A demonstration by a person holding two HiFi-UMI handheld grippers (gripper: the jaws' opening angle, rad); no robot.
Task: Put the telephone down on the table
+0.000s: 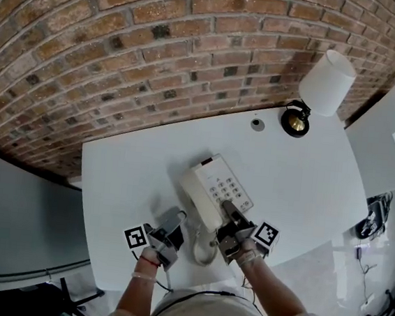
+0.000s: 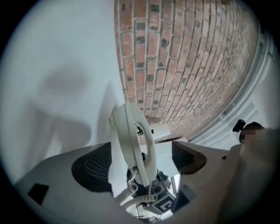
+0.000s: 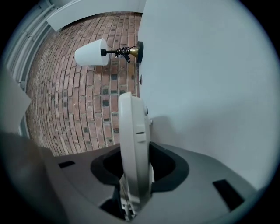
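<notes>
Your right tongs (image 1: 229,213) are clenched on the phone (image 1: 223,181) at its near edge. Your left tongs (image 1: 174,221) are released, jaws apart, with the handset (image 1: 198,201) just ahead of them, untouched. You have the phone at the near middle of the bench (image 1: 307,179), keypad up, its long axis running away from you and leaning left. Whether it rests on the bench can't be told. The bench is white, with a brick wall (image 1: 125,41) behind it. You have one phone, one lamp (image 1: 324,83) at the far right corner, and two tongs.
</notes>
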